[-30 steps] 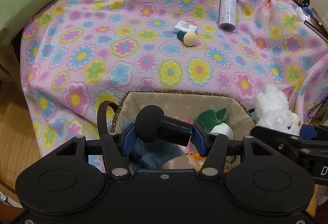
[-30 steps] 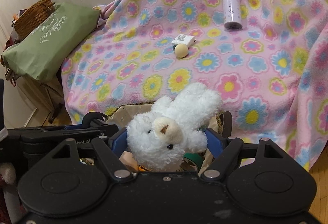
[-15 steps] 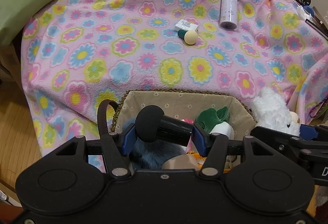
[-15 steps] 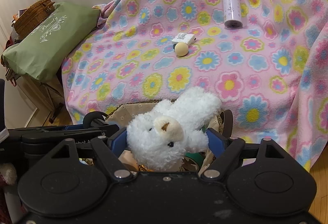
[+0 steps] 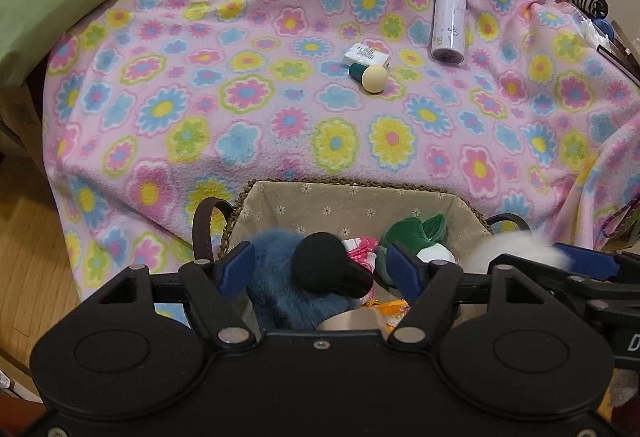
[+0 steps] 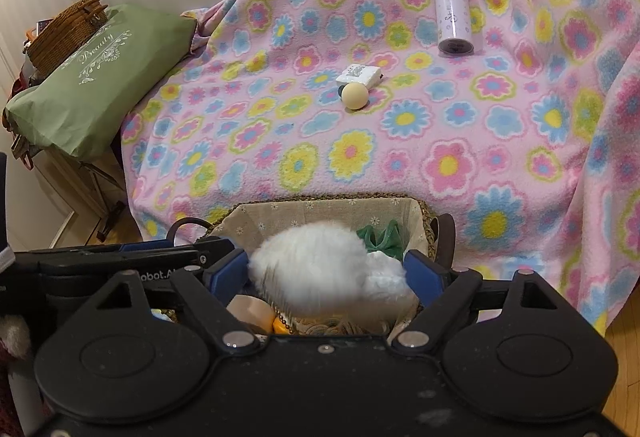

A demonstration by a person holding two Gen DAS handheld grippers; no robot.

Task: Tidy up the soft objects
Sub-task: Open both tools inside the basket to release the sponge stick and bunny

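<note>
While both grippers hover over the near edge of the flowered blanket (image 5: 248, 125), the lined wicker basket (image 5: 352, 203) sits just below them, its cloth lining showing at the far wall. The left gripper (image 5: 320, 269) has its fingers spread wide, and the black foam-headed item (image 5: 324, 267) lies loose between them without touching either blue pad, resting against a blue furry toy (image 5: 276, 277) inside the basket. To the right of it in the basket lie a pink-and-white piece (image 5: 360, 251) and a green plush with a white body (image 5: 416, 233).

The right gripper (image 6: 328, 273) also has its fingers parted wide; the white plush animal (image 6: 316, 269) appears between them as a motion-blurred mass, and a gap shows on each side of it, so it seems free of the pads, over the basket's opening. In the left wrist view its white fur shows at the basket's right rim.

Farther back on the blanket, well apart from the basket, lie a lavender bottle (image 5: 449, 25) on its side, a small white box (image 5: 366, 55), and just beside the box a green piece with a cream ball end (image 5: 370, 76). A green bag (image 6: 100, 89) printed "Beauty" sits at the far left, with a brown wicker basket (image 6: 66, 29) behind it.
</note>
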